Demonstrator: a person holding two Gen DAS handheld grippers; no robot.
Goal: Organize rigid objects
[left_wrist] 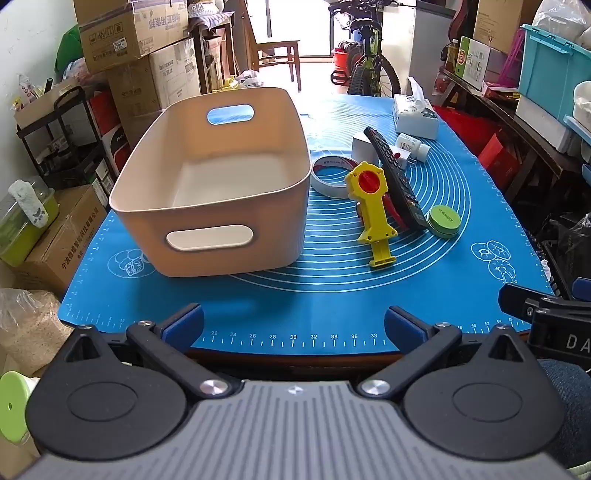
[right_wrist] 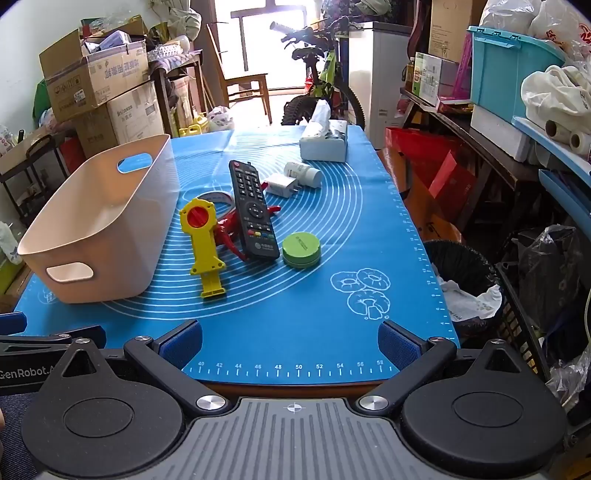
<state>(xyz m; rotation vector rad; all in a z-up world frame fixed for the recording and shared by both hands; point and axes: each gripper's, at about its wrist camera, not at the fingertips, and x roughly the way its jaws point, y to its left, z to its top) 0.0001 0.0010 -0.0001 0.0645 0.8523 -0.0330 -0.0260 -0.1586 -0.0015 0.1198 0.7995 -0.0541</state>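
Note:
An empty beige bin (left_wrist: pixel 207 225) (right_wrist: pixel 107 221) stands on the left of the blue mat (left_wrist: pixel 332 302) (right_wrist: pixel 295 314). To its right lie a yellow and red toy tool (left_wrist: pixel 373 206) (right_wrist: pixel 203 240), a black remote (left_wrist: pixel 397 177) (right_wrist: pixel 253 210), a round green tin (left_wrist: pixel 444 220) (right_wrist: pixel 301 249), a tape roll (left_wrist: pixel 328 175), a red object (right_wrist: pixel 227 229) under the remote, a white charger plug (right_wrist: pixel 280 183) and a white bottle (left_wrist: pixel 413 142) (right_wrist: pixel 303 172). My left gripper (left_wrist: pixel 293 325) and right gripper (right_wrist: pixel 290 339) are open and empty at the mat's near edge.
A tissue box (left_wrist: pixel 413 116) (right_wrist: pixel 325 142) sits at the far end of the mat. Cardboard boxes (left_wrist: pixel 133 33) stack at the left, shelves (right_wrist: pixel 498 110) and a waste bin (right_wrist: pixel 461 284) at the right, a bicycle (left_wrist: pixel 365 62) beyond the table.

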